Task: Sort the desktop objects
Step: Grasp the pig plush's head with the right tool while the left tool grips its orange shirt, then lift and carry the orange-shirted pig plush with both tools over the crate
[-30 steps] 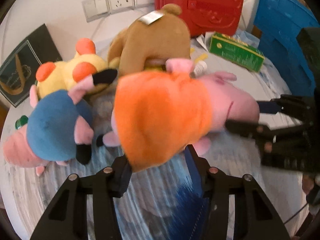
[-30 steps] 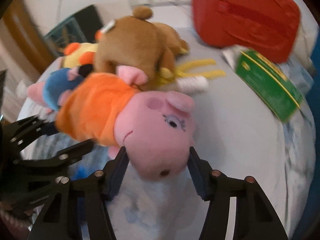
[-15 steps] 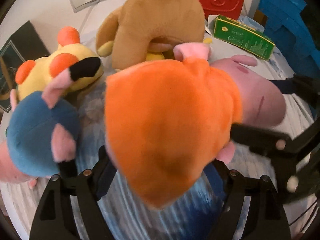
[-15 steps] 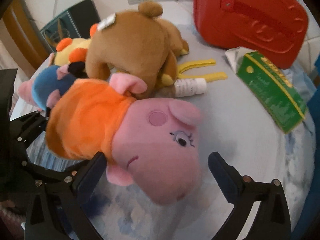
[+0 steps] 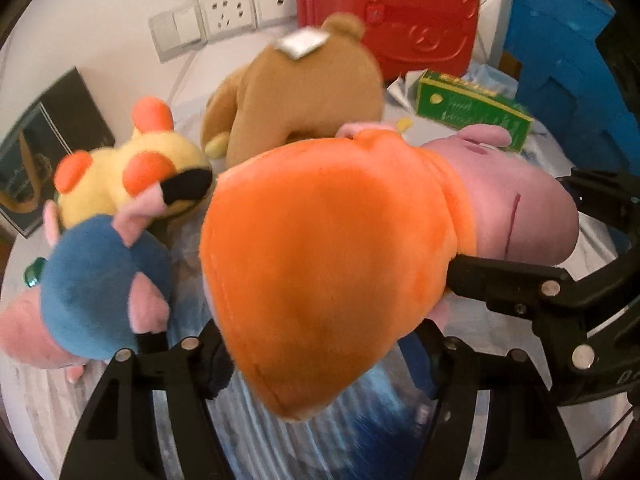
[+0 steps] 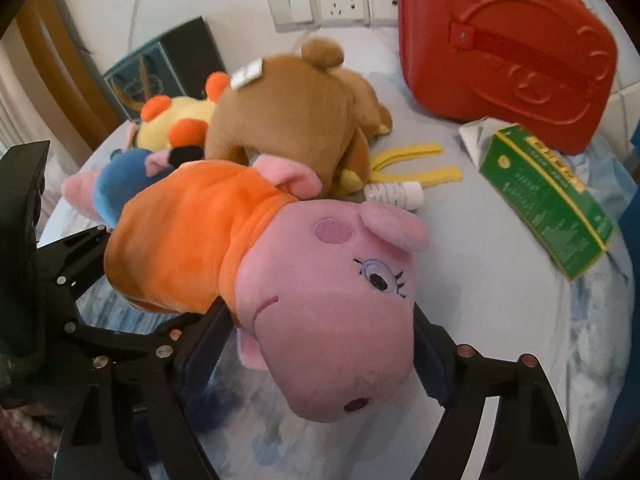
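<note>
- The pig [image 6: 304,280], pink with an orange dress, lies on the table [image 6: 500,280] in front of the bear [image 6: 288,120], its long axis running from the dress hem at 9 o'clock to the snout at 4 o'clock in the right view.
- The right gripper [image 6: 320,344] straddles the head; its jaws are closing and both sit against the head's sides.
- The left gripper [image 5: 324,344] straddles the dress end, which fills its view from centre to 6 o'clock; its jaws are closing too and look to be touching the cloth.
- Each hand is nearest its own end, so the coming move probably turns on both grips crossing the long axis together.
- The blue pig [image 5: 100,292] and yellow toy [image 5: 132,176] lie at 9 to 10 o'clock of the left gripper.
</note>
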Motion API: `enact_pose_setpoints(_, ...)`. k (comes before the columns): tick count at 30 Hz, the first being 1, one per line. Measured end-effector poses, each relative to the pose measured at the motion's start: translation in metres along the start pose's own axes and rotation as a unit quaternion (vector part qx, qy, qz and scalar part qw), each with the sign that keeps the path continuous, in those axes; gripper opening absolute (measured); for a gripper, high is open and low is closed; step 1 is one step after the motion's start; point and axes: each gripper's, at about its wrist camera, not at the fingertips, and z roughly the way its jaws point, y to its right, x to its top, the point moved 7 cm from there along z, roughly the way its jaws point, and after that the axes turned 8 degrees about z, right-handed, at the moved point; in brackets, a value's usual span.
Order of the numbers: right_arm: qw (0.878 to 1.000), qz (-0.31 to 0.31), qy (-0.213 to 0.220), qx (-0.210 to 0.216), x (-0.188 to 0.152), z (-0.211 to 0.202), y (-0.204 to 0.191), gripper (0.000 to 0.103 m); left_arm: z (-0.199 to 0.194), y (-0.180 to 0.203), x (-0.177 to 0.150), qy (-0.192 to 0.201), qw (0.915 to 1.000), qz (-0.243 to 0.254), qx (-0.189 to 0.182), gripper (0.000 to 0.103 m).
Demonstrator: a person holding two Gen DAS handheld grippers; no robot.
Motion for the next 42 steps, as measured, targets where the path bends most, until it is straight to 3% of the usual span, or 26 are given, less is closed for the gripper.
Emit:
enact_pose_setpoints(9,0.997,0.01,0.077,-0.014,-0.004,-0.108,0.005,0.083,-0.09,0.048,0.033,0.07,0.9964,0.043,0.018,0.068)
enact_pose_setpoints(15,0.989,0.026,0.132,-0.061,-0.013,-0.198,0.018,0.083,-0.158,0.097,0.063,0.125,0.9888,0.08,0.008,0.068)
enact_pose_setpoints(21,0.972,0.056,0.194,-0.117,-0.016,-0.3,0.041,0.083,-0.229,0.156,0.113,0.195,0.9727,0.126,-0.01,0.068)
enact_pose_setpoints(26,0.954,0.086,0.227,-0.173,-0.024,-0.383,0.075,0.083,-0.277,0.223,0.156,0.236,0.957,0.161,-0.048,0.068)
enact_pose_setpoints(34,0.935,0.138,0.238,-0.224,-0.05,-0.469,0.164,0.083,-0.298,0.343,0.208,0.249,0.9398,0.214,-0.094,0.068)
enact_pose_setpoints(42,0.928,0.163,0.233,-0.239,-0.083,-0.513,0.251,0.083,-0.295,0.441,0.241,0.232,0.9355,0.242,-0.11,0.068)
